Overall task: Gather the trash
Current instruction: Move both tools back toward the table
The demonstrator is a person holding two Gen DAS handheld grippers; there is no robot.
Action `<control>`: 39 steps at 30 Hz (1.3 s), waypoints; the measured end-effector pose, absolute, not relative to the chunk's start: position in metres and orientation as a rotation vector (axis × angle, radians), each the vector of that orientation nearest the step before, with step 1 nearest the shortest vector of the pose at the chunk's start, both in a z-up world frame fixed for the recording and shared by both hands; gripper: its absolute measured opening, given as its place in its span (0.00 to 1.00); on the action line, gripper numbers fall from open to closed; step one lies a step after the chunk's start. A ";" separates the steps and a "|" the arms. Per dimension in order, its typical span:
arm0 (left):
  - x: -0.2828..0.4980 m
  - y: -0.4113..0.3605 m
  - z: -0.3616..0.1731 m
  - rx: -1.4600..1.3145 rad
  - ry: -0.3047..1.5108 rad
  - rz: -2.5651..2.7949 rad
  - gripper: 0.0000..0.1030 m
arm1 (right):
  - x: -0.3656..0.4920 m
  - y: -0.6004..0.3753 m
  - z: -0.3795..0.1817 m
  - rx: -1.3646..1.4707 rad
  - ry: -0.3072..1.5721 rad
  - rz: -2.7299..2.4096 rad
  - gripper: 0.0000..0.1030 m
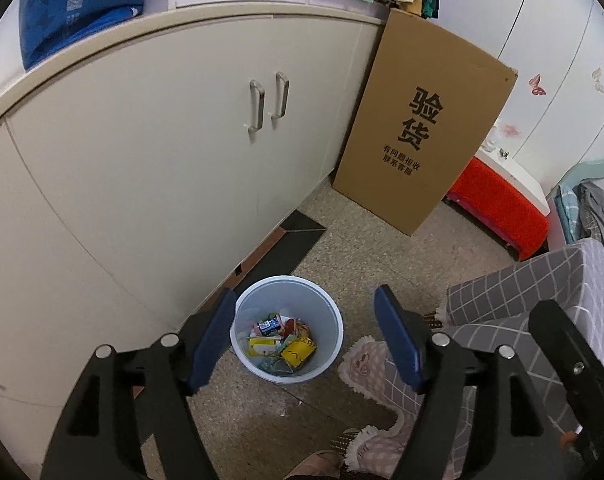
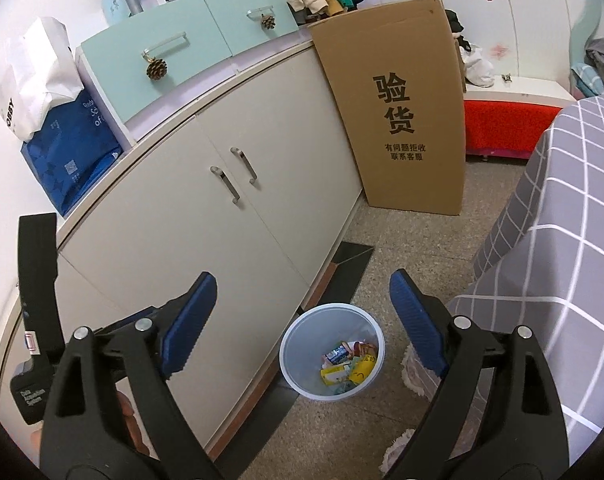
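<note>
Left wrist view: left tool [image 1: 305, 344] hovers empty, jaws apart, above white trash bin [image 1: 288, 292] on floor beside cabinet [image 1: 142, 152]. Wrappers [image 1: 280, 340] already inside. Right tool [image 2: 302, 324] apart too, nothing held. Looks like between pickups; next move, hunt more litter.

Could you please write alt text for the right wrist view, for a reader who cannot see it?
A round white plastic bin holding colourful wrappers stands on the speckled floor beside a cream two-door cabinet, framed by the right gripper with its blue-padded jaws open and empty. A tall brown cardboard box leans at the cabinet's far end.
</note>
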State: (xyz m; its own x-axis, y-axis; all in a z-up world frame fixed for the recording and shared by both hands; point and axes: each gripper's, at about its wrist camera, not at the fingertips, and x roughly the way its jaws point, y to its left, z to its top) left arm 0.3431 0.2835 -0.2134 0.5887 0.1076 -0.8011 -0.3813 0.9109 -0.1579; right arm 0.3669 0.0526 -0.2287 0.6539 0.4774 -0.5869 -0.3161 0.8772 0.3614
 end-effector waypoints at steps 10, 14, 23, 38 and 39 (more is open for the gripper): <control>0.312 0.252 -0.166 -0.317 0.831 0.254 0.72 | 0.332 0.024 -0.188 0.261 0.657 0.459 0.84; 0.301 0.227 -0.148 -0.306 0.807 0.232 0.74 | 0.316 -0.001 -0.173 0.279 0.625 0.442 0.85; 0.290 0.129 -0.120 -0.246 0.797 0.097 0.76 | 0.282 -0.099 -0.148 0.332 0.563 0.333 0.86; 0.303 -0.091 -0.134 0.000 0.908 -0.244 0.79 | 0.242 -0.303 -0.151 0.397 0.567 0.013 0.90; 0.304 -0.103 -0.136 0.018 0.913 -0.249 0.79 | 0.242 -0.310 -0.153 0.397 0.578 0.004 0.90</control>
